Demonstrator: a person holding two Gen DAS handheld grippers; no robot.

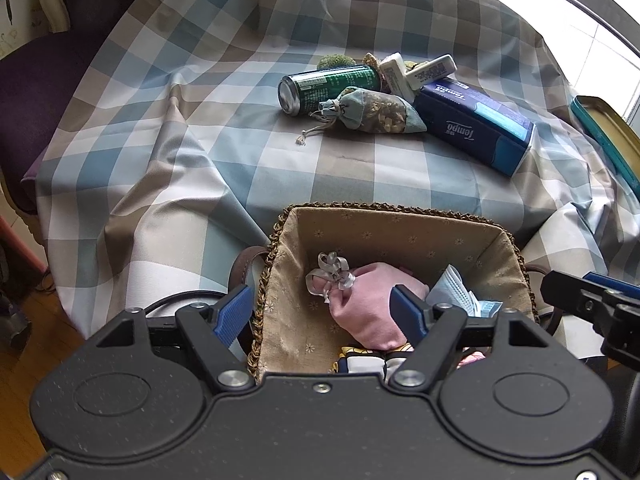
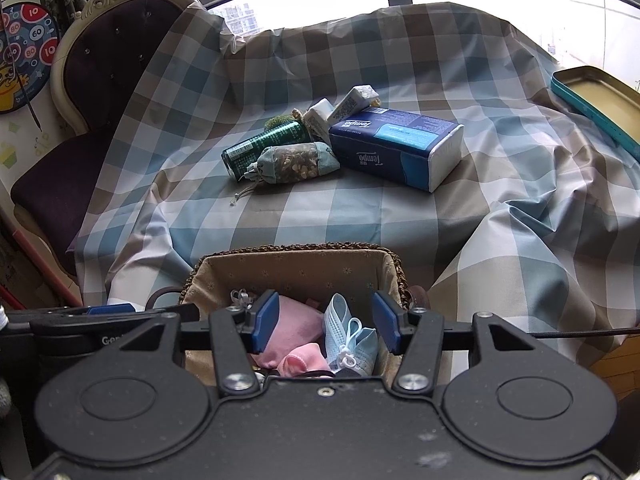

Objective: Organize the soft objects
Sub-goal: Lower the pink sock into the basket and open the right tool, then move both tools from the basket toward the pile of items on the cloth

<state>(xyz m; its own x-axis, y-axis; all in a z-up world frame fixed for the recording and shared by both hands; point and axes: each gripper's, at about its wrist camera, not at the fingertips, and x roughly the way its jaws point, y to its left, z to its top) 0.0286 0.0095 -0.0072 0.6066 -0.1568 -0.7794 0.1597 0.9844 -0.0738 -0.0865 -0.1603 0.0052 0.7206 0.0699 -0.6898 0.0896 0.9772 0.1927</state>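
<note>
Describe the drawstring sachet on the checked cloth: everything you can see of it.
The sachet is a small blue-grey fabric pouch with a see-through panel showing dried, yellowish bits. It lies on its side on the checked cloth, neck gathered and tied, cord ends trailing forward. It leans against the green can, beside the tissue pack. No gripper touches it.

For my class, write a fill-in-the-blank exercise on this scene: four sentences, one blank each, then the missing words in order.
1. The pink pouch lies inside the ____.
2. The green can lies on its ____ on the checked cloth.
3. The tissue pack is mainly dark ____.
4. The floral sachet rests against the green ____.

Missing words: basket; side; blue; can
</note>
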